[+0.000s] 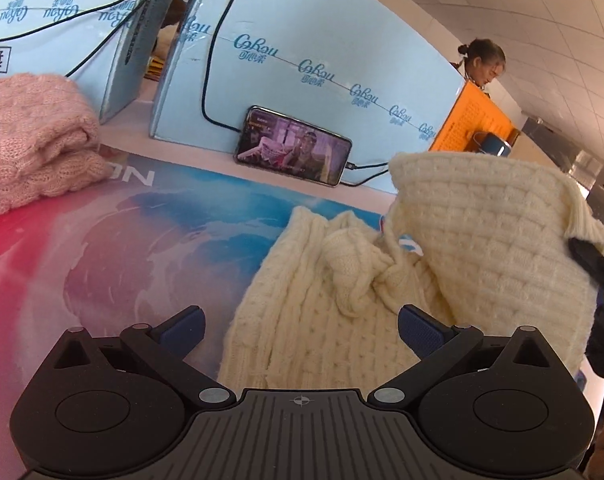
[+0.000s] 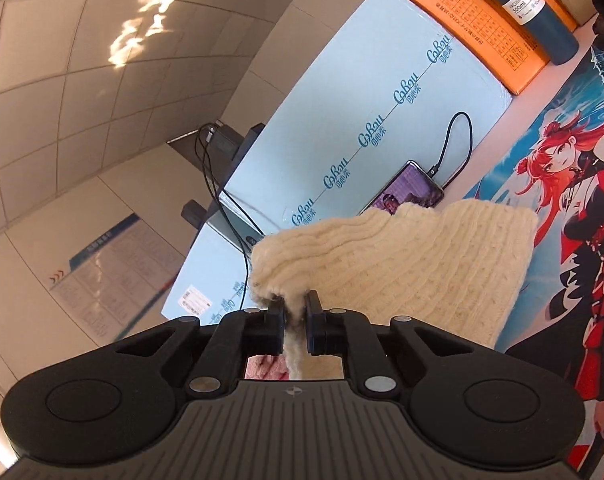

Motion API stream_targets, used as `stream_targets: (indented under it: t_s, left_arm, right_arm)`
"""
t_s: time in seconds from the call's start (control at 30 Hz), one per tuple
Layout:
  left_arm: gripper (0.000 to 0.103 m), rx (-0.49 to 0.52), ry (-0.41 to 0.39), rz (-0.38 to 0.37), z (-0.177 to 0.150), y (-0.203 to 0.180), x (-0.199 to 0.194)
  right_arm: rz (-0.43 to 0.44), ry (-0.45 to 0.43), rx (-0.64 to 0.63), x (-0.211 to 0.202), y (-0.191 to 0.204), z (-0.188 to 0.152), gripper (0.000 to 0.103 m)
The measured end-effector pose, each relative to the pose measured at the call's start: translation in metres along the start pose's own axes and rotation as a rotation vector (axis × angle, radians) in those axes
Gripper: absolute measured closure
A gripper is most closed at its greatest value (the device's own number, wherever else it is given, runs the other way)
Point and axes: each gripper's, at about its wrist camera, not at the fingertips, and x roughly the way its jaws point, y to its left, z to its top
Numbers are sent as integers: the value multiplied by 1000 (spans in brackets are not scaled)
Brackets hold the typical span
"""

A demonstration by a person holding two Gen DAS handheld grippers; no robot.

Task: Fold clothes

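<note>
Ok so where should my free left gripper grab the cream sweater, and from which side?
Probably the near hem of the cream sweater, coming straight forward and low over the mat. That edge lies flat right ahead of the open left gripper, while the right gripper holds the far side lifted. Avoid the bunched sleeve in the middle.

Office-like workroom: tiled ceiling, wall notice (stacked cartons).
</note>
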Motion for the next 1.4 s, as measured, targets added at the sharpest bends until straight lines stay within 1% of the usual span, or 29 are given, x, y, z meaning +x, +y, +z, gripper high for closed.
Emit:
stream_targets:
  t_s: [0.03,0.07,0.1,0.13,0.17,0.2,0.23,0.27,0.37,0.43,0.6,0.63,0.7,0.83,0.93,0.97,1.03,1.1,1.13,1.2,1.23,1.27,1.3,1.33,1.37,1.4]
  left_arm:
    - [3,32,5,22,-1,-6,1]
    - [16,63,11,43,-2,-11,2]
    - [28,77,14,46,-2,-13,2]
    - [51,91,18,49,-3,-15,2]
    - [70,105,22,52,-3,-17,2]
    - [75,119,26,55,-3,-20,2]
    - [82,133,30,57,-4,-22,2]
    - [84,150,33,45,-5,-25,1]
    - [88,199,31,23,-8,-37,0]
    - [90,221,13,21,-11,-44,-2]
    - [91,187,-77,62,-4,-41,-16]
    - [91,184,-97,76,-2,-38,-20]
    - [91,175,-126,112,3,-33,-28]
    - [91,154,-170,181,10,-23,-39]
    - [91,153,-193,213,15,-20,-43]
    - [91,153,-195,220,16,-20,-43]
    - [91,156,-170,226,16,-19,-42]
    - [89,169,-169,212,13,-24,-44]
    - [87,175,-169,206,12,-26,-45]
    - [74,188,-167,190,9,-30,-48]
    - [57,190,-161,149,8,-34,-46]
    - [42,191,-154,107,6,-38,-43]
    - [40,193,-148,66,5,-41,-41]
    - [38,194,-141,25,3,-45,-39]
    - [38,195,-135,-16,2,-49,-37]
    - [38,197,-128,-58,0,-53,-35]
  right_arm:
    - [5,-19,7,-6,-2,2,94]
    - [8,-37,13,-12,-5,4,94]
    - [12,-51,18,-17,-7,5,94]
    - [20,-65,19,-22,-8,7,94]
    - [27,-82,19,-28,-9,8,94]
    - [30,-97,14,-33,-10,9,94]
    - [29,-111,7,-39,-10,10,94]
    - [29,-124,2,-45,-11,10,94]
    - [38,-154,-21,-60,-11,11,94]
    - [40,-175,-46,-68,-10,11,94]
    - [36,-233,-86,-90,-12,13,94]
    - [33,-238,-91,-94,-13,12,94]
    - [42,-218,-96,-99,-15,9,94]
    - [94,-106,-120,-92,-12,-4,94]
    - [132,-17,-139,-82,-9,-14,94]
    - [145,12,-145,-79,-7,-17,94]
    - [170,71,-157,-72,-5,-24,94]
    - [195,130,-169,-66,-3,-31,94]
    - [208,160,-175,-62,-2,-34,94]
    - [233,219,-187,-56,0,-41,93]
    - [246,249,-193,-52,1,-44,89]
    - [258,278,-199,-49,2,-48,85]
    - [272,289,-197,-48,3,-49,80]
    - [287,279,-186,-50,2,-47,64]
    - [302,268,-174,-52,1,-45,45]
    - [317,258,-163,-54,0,-43,37]
